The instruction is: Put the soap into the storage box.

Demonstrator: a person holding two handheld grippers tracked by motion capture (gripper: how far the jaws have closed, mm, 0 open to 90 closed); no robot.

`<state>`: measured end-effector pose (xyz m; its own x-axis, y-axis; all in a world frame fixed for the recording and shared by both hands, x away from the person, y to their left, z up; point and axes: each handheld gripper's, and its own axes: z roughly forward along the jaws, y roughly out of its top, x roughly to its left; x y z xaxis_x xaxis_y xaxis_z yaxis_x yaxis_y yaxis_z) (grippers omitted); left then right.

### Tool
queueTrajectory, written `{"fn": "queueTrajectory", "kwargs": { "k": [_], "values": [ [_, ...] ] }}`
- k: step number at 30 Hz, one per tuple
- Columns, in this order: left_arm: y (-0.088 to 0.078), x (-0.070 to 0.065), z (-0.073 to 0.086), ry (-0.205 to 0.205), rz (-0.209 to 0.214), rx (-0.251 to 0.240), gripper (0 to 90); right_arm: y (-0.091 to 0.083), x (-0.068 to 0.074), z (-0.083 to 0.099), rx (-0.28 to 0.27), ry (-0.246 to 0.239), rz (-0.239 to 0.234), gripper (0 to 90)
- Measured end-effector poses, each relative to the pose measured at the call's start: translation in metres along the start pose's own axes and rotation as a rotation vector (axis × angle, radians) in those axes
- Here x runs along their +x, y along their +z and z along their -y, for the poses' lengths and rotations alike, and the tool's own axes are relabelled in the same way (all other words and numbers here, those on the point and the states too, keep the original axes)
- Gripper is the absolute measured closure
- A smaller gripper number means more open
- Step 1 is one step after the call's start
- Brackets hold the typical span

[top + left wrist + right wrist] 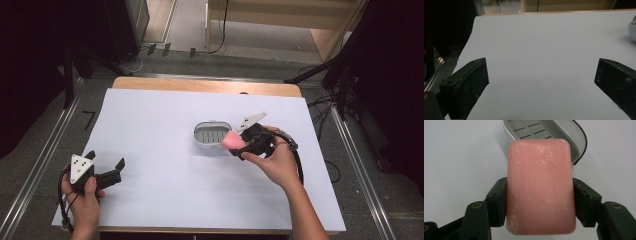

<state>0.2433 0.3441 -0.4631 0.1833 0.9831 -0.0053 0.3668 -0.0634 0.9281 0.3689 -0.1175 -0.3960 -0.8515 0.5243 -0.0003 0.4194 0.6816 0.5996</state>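
A pink bar of soap (pixel 540 185) is clamped between the black jaws of my right gripper (pixel 539 201). In the high view the soap (pixel 233 140) hangs at the right rim of a grey oval soap dish (pixel 212 134) with a slotted floor, held by the right gripper (pixel 245 145). The dish (pixel 564 132) lies just beyond the soap in the right gripper view. My left gripper (pixel 107 167) rests near the table's front left corner, open, with nothing between its jaws (pixel 541 82). The dish's edge (pixel 632 30) peeks in at the far right of the left gripper view.
White paper (pixel 165 165) covers the wooden table (pixel 200 85). Metal rails (pixel 45 155) run along both sides on the floor. Black stands and cables (pixel 340 80) crowd the far right, and a pale wooden cabinet (pixel 280 20) stands behind the table.
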Motion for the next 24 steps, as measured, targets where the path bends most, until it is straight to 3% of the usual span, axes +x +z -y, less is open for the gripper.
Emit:
{"fn": "queueTrajectory", "kwargs": {
  "k": [16,24],
  "values": [
    [0.0,0.0,0.0,-0.002,0.002,0.003,0.0,0.009,-0.007,-0.027,-0.025,-0.135,-0.031,38.5],
    [0.0,0.0,0.0,-0.001,0.002,0.005,0.0,0.019,-0.011,-0.038,-0.028,-0.169,-0.051,38.5]
  ]
}}
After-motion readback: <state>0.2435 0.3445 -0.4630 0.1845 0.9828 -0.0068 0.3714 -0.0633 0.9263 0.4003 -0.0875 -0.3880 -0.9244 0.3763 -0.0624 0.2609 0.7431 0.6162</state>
